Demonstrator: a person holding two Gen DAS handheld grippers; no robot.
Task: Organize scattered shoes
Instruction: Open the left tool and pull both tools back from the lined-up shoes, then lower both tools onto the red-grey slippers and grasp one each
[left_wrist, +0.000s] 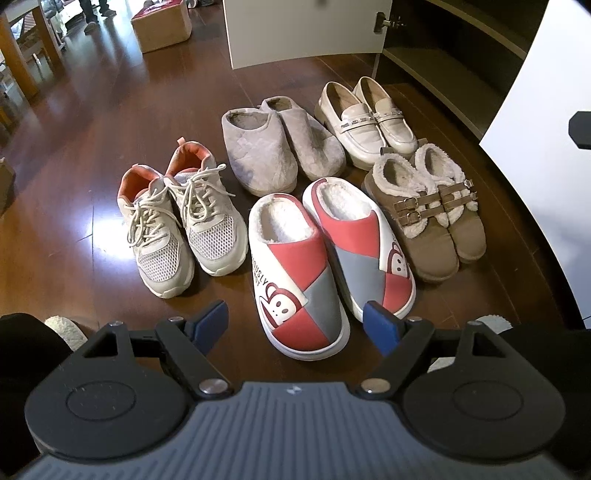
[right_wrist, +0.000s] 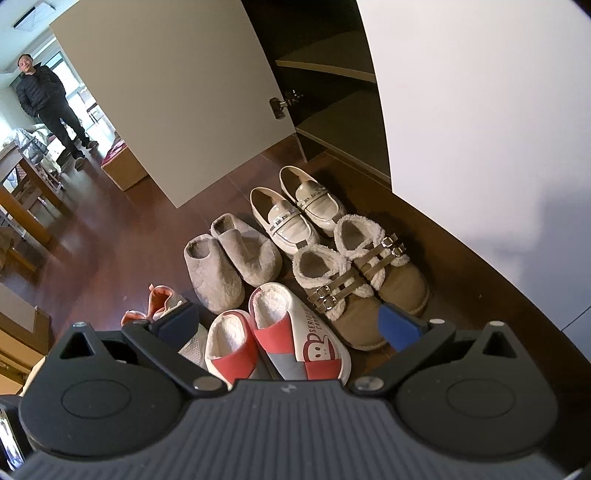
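From the left wrist camera, the left tongs (left_wrist: 295, 321) stand wide apart, their blue pads on either side of the view, gripping nothing and touching nothing; they hang above the wooden floor (left_wrist: 92, 147) just short of the shoes. Five pairs sit on that floor in a loose cluster before the open cabinet (left_wrist: 443, 48). Nearest the tongs are the red, grey and white slippers (left_wrist: 325, 258) with fleece lining and a cartoon face on the toes, the two side by side. To their left stand the pale mesh sneakers (left_wrist: 181, 221) with orange collars and loose laces, set together. Behind are the grey quilted slippers (left_wrist: 280, 147), and to the right of those the cream loafers (left_wrist: 365, 118) with a studded strap. The brown fleece-lined buckle shoes (left_wrist: 428, 206) lie at the right, just beside the red slippers.

From the right wrist camera, the right tongs (right_wrist: 291, 328) are likewise spread wide and empty, held over the same group. The red slippers (right_wrist: 280, 336) lie directly below between the fingers, partly hidden by the gripper body. The buckle shoes (right_wrist: 354, 280) are near the right finger, the sneakers (right_wrist: 162, 302) mostly hidden behind the left one. The grey slippers (right_wrist: 229, 262) and loafers (right_wrist: 295, 210) sit farther back, towards the white cabinet door (right_wrist: 166, 99). A person (right_wrist: 48, 107) stands far off at the left.
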